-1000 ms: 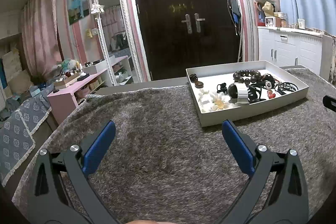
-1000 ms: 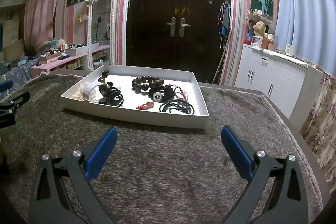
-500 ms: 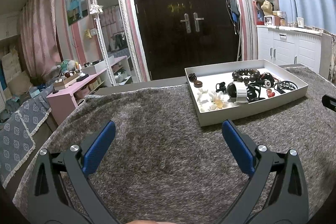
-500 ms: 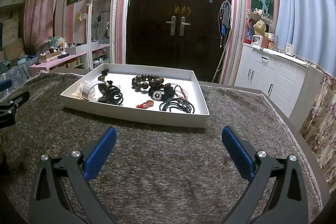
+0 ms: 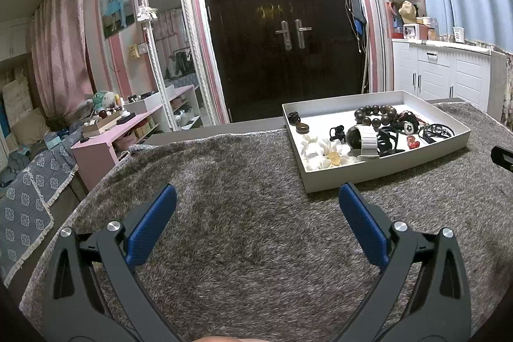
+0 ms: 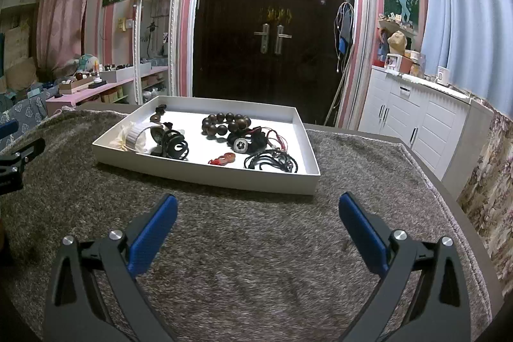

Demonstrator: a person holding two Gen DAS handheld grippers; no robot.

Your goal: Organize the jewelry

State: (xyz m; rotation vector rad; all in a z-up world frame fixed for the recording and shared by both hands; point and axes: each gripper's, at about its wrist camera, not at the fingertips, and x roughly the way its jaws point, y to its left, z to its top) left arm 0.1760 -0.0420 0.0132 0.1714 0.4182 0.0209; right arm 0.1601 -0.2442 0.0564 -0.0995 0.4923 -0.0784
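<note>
On the grey rug covering the desk (image 6: 256, 246), the white tray (image 6: 205, 175) is sitting ahead of both grippers, and all the jewelry in view is lying inside it: the dark bead bracelet (image 6: 226, 123), the red charm (image 6: 224, 158), the black cords (image 6: 272, 161), the pale watch band (image 6: 141, 132) and the white flower piece (image 5: 327, 151). You are holding the left gripper (image 5: 256, 204) and the right gripper (image 6: 256, 207) low over the rug, jaws wide apart on both and carrying nothing. This is fitting either a tray waiting to be sorted or one already filled, so be reading the layout before committing. The cords are probably tangled, though the view is too coarse to be sure; if you are going in, be approaching pieces lying clear of their neighbours and pinching low
</note>
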